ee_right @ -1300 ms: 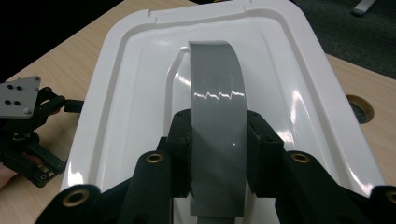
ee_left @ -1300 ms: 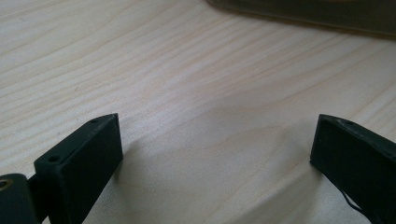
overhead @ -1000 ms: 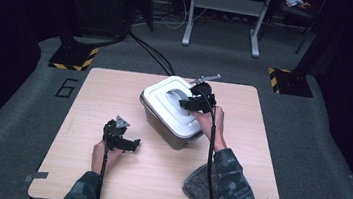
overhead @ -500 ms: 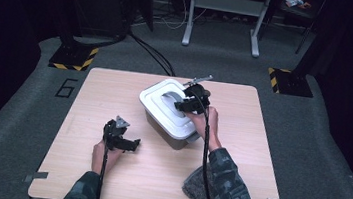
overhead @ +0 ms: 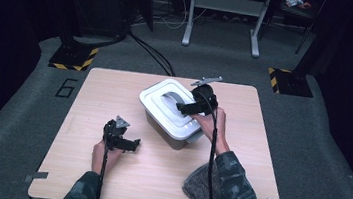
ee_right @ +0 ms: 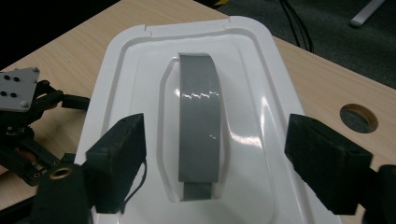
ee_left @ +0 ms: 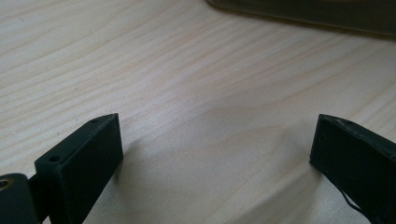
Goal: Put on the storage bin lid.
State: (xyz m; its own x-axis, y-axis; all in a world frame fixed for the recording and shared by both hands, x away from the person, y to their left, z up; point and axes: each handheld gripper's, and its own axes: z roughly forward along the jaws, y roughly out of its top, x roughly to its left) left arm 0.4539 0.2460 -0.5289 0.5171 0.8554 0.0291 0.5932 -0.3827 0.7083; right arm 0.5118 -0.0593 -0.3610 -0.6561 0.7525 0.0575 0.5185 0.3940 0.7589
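Seemingly just let go, the white lidded box (overhead: 170, 113) sits mid-desk (overhead: 115, 87) with its grey handle (ee_right: 198, 121) between the right gripper's (ee_right: 215, 161) freshly opened fingers, untouched, while the left gripper (ee_left: 215, 154) rests wide open and empty.

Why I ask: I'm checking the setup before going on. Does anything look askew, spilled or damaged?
Nothing is spilled or visibly damaged. The white lidded box sits turned at an angle to the table edges, its grey handle lying flat in the lid's recess.
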